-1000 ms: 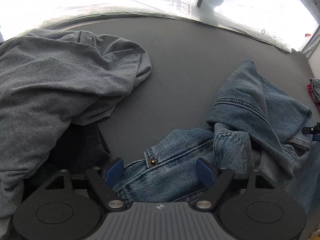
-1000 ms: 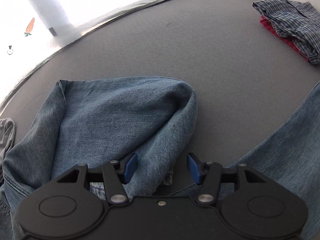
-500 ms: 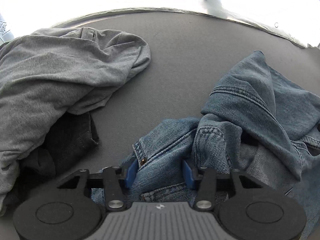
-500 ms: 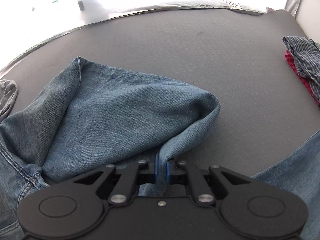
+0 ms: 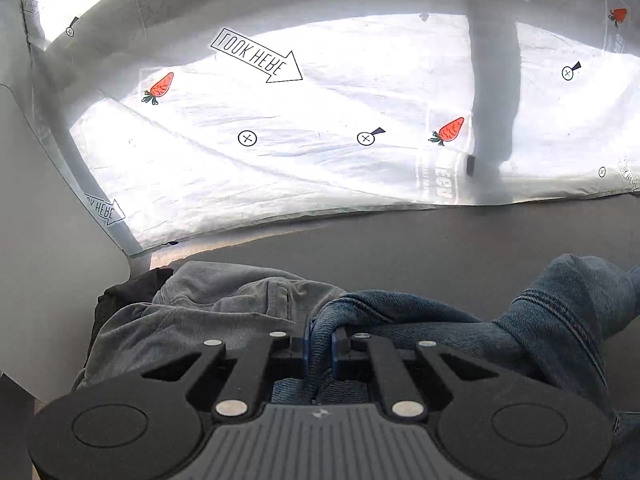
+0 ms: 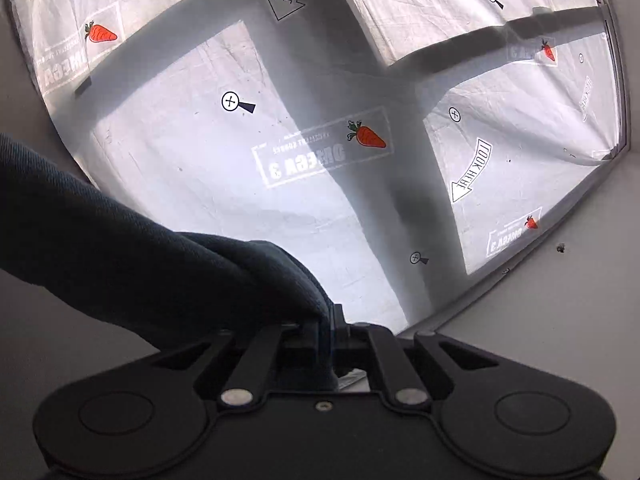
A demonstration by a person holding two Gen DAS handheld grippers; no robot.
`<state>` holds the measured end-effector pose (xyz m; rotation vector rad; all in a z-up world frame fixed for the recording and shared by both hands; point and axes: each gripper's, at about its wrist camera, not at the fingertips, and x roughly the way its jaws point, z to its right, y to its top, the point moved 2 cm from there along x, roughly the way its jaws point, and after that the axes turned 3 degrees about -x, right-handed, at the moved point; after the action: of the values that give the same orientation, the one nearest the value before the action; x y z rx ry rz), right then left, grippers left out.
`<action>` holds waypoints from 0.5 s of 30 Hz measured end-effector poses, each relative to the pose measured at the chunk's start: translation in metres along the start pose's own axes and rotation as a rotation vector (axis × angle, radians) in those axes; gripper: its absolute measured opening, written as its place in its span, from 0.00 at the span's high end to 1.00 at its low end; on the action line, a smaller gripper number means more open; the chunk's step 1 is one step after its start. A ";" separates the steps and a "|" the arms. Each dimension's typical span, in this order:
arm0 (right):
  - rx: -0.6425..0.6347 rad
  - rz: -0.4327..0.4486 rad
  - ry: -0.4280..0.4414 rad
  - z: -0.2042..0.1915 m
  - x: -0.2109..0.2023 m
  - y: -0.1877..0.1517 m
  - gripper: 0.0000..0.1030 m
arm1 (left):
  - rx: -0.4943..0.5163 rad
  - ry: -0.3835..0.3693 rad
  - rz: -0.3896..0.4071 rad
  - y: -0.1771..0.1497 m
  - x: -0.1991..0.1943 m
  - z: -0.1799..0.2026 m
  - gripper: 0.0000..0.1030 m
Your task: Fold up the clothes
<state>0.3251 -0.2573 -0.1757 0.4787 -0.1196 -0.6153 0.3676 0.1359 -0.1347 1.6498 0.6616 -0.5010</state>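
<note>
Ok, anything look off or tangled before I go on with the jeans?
Nothing damaged. The jeans are bunched rather than flat, pinched in both the left gripper, whose fingers are closing on them, and the right gripper. A crumpled grey shirt lies right beside them.

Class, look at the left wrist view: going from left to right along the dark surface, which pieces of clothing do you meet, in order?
black garment → grey garment → blue jeans, pinched in the closing left gripper.
</note>
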 end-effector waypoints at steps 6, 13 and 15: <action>-0.175 -0.042 0.046 -0.052 0.018 -0.029 0.86 | 0.083 0.121 -0.105 -0.030 0.052 0.036 0.73; -0.024 -0.378 0.514 -0.103 -0.007 -0.090 0.64 | -0.093 0.036 -0.267 -0.080 0.062 0.023 0.63; 0.060 -0.404 0.539 -0.098 -0.014 -0.088 0.57 | -0.179 -0.004 -0.228 -0.082 0.047 0.016 0.54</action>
<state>0.2918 -0.2733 -0.3031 0.7199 0.4827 -0.8570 0.3481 0.1360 -0.2290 1.4123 0.8728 -0.5904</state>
